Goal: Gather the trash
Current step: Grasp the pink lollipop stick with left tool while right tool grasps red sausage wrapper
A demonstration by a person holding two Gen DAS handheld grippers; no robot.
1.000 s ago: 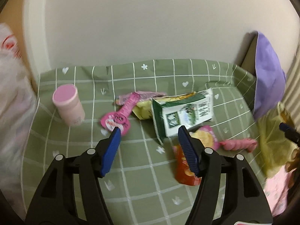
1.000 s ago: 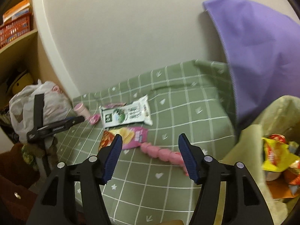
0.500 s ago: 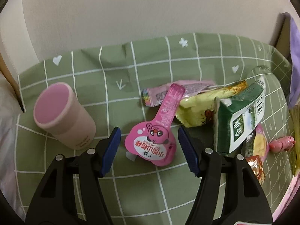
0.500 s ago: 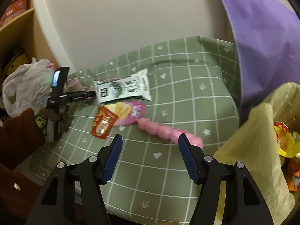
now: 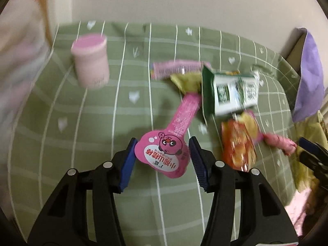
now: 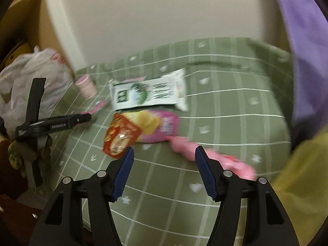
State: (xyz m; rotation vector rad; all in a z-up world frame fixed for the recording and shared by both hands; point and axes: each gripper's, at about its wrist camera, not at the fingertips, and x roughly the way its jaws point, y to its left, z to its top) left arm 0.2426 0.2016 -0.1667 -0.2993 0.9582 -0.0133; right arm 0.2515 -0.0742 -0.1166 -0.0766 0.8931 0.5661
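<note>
Left wrist view: left tool (image 5: 162, 150) closing, round pink wrapper (image 5: 164, 155) between its blue pads, contact unclear. Right wrist view alone: right tool (image 6: 164, 164) spread wide above green cloth (image 6: 225, 102), pink strip (image 6: 213, 157) just beyond.

A green cloth with a white grid and small hearts (image 5: 86, 123) covers the surface. On it, upper left of the left wrist frame, stands a pink cup (image 5: 90, 59). A pink spoon-shaped wrapper (image 5: 164, 151) lies at centre, a green-and-white packet (image 5: 229, 90) upper right, an orange snack bag (image 5: 237, 145) and pink sausage-like string (image 6: 209, 155) lower right.
</note>
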